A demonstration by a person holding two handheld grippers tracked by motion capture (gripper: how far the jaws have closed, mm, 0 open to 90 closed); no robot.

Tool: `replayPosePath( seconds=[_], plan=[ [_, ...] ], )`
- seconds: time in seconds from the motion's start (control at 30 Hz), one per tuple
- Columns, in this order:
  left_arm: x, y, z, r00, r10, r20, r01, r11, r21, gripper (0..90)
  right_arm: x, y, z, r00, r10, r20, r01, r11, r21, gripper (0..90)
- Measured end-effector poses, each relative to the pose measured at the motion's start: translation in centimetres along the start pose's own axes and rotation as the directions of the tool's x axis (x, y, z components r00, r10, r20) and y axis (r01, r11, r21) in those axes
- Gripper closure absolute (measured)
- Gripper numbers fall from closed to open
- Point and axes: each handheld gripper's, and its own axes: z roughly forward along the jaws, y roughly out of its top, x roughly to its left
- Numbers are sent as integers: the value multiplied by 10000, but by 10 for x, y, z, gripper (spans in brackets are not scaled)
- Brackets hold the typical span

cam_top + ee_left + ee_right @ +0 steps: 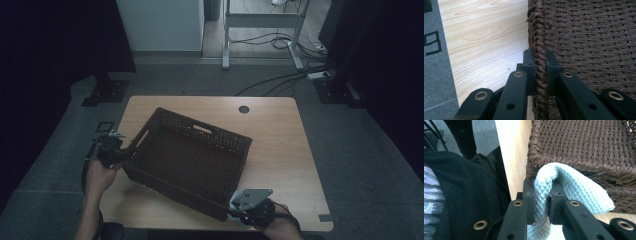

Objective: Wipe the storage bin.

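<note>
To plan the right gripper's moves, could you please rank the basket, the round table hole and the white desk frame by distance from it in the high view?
From the right gripper:
1. Basket, beside it at its near corner.
2. Round table hole, far table edge.
3. White desk frame, on the floor beyond.

One wicker basket (187,160), one pale cloth (574,187), two grippers, one table (280,145).
</note>
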Motion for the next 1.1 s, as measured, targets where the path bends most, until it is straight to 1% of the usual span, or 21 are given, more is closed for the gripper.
replayPosePath(
  seconds=[0.13, 0.27, 0.37, 0.43, 0.53, 0.63, 0.8, 0.9, 0.97, 1.0, 1.1],
  plan=[
    [0, 0, 0, 10000, -26, 45, 26, 10000, -12, 825, -3, -2, 2, 9997, 120, -193, -120, 9999, -27, 788],
    [1, 0, 0, 10000, -12, 77, 13, 10000, -11, 824, -5, -5, 10, 9992, 199, -354, -188, 9994, 307, 788],
    [1, 0, 0, 9999, 1, 104, -1, 10000, -1, 823, -7, -7, 11, 9985, 280, -464, -263, 9990, 355, 788],
    [1, 0, 0, 9999, 3, 111, -3, 10000, -4, 822, -8, -9, 14, 9980, 350, -529, -322, 9981, 520, 787],
    [1, 0, 0, 9999, 16, 113, -16, 10000, -3, 822, -9, -12, 21, 9979, 319, -568, -268, 9957, 885, 787],
    [1, 0, 0, 9999, 62, 105, -62, 10000, -22, 821, -9, -12, 24, 9981, 274, -558, -220, 9951, 963, 786],
    [1, 0, 1, 9999, 109, 53, -109, 9999, -36, 821, -13, -12, 23, 9984, 288, -491, -239, 9950, 968, 786],
    [1, 0, 1, 9999, 163, 43, -163, 9999, -22, 822, -16, -13, 23, 9989, 321, -344, -284, 9943, 1031, 785],
    [1, 0, 1, 9998, 169, 103, -169, 9999, -37, 822, -22, -14, 22, 9991, 371, -206, -347, 9940, 1039, 785],
    [1, 0, 1, 9998, 168, 117, -167, 9999, -40, 822, -26, -14, 22, 9989, 473, -38, -467, 9937, 1021, 785],
    [2, 0, 1, 9998, 161, 147, -160, 9999, -54, 822, -34, -16, 21, 9976, 676, 141, -686, 9930, 965, 785]
  ],
)
